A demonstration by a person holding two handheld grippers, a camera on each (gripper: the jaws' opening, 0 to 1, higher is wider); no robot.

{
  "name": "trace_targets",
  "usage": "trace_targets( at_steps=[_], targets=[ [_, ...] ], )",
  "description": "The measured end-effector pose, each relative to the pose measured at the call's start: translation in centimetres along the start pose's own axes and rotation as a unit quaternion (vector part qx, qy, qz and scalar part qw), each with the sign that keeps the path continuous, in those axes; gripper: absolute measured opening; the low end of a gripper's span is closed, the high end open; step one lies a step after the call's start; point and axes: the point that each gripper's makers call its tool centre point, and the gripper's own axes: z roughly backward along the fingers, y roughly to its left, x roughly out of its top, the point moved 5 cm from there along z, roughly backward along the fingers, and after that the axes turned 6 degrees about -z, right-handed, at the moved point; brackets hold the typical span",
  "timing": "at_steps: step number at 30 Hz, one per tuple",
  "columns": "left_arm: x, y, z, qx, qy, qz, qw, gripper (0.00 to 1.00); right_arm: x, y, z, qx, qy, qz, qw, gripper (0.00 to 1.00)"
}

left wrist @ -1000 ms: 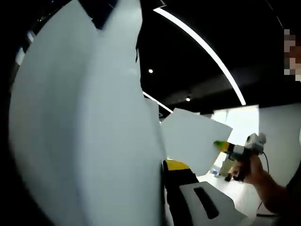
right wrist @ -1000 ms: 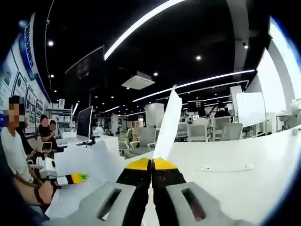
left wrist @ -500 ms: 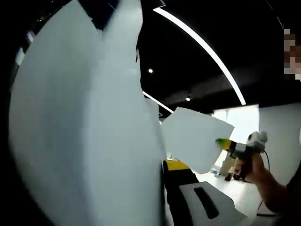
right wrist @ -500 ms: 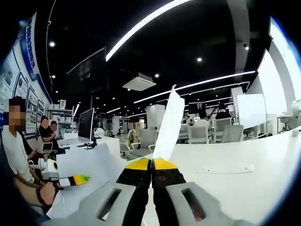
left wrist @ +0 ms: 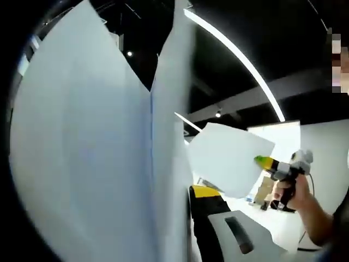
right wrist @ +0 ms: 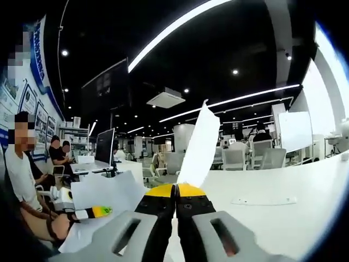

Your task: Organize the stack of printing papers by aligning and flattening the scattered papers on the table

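I hold both grippers clenched on raised paper: the right gripper [right wrist: 175, 188] pinches its sheet [right wrist: 197, 147] edge-on, rising straight ahead, while the left gripper [right wrist: 101, 210], off to its left, grips a broad sheet [left wrist: 92, 158] above the desk [right wrist: 283, 218].

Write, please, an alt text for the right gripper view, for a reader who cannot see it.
The right hand-held gripper is shut on a white sheet of paper, seen edge-on and rising from its yellow tips. At lower left, the left hand-held gripper holds more papers above a white table in an office.
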Motion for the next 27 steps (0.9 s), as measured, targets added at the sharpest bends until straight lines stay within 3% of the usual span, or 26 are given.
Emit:
trace_targets(
  at_steps=[27],
  targets=[
    [-0.2, -0.1, -0.1, -0.002, 0.008, -0.005, 1.0, 0.09, 3.3, 3.3, 1.1, 0.045, -0.031, 0.02, 0.9983, 0.0]
  ],
)
